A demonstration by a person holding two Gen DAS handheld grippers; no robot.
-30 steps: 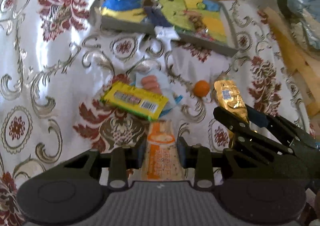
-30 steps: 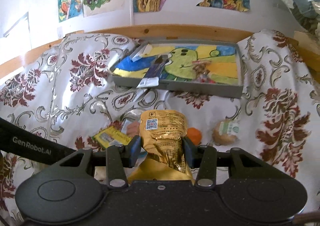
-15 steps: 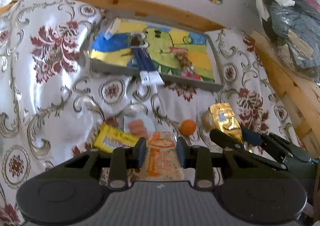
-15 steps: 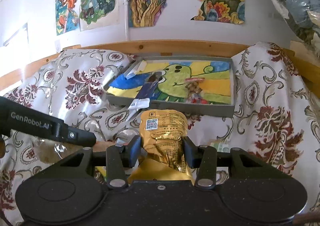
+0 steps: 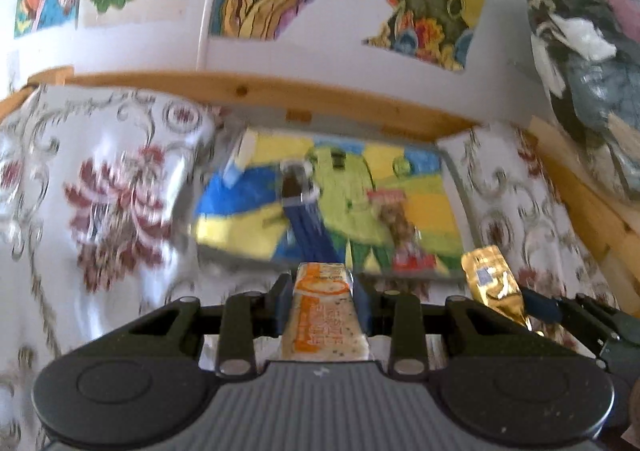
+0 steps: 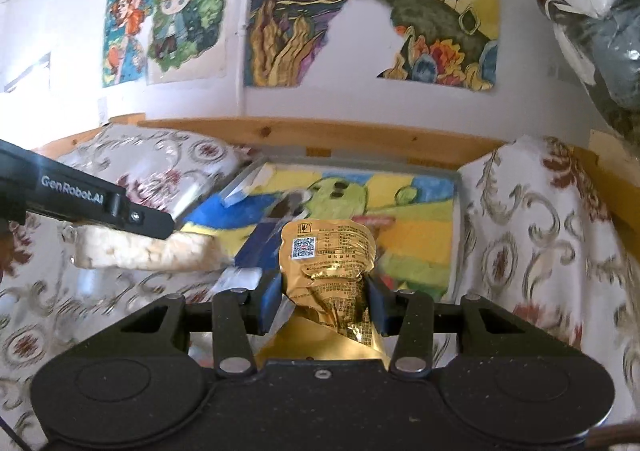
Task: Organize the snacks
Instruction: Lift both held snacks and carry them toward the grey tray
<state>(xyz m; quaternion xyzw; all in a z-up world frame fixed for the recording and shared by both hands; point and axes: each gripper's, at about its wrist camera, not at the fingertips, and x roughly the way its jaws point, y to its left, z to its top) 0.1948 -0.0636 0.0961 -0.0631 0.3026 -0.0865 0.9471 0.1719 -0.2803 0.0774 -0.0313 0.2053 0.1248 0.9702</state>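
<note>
— Progress so far? Tray [image 6: 456,235] at twelve o'clock holds a blue packet [image 6: 260,239] and a small red one [image 5: 400,219].

— And the grippers?

— Left gripper [image 5: 322,291] has its jaws pinched on an orange-and-white snack bar [image 5: 323,315]; right gripper [image 6: 322,291] is clamped around a gold pouch [image 6: 328,259], at two o'clock from the left camera. Both are off the cloth, short of the tray, so I judge two drops remain.

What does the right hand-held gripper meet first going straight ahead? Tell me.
Probably the blue wrapper lying over the front rim of the painted tray, just beyond the gold packet it holds; depth is uncertain.
</note>
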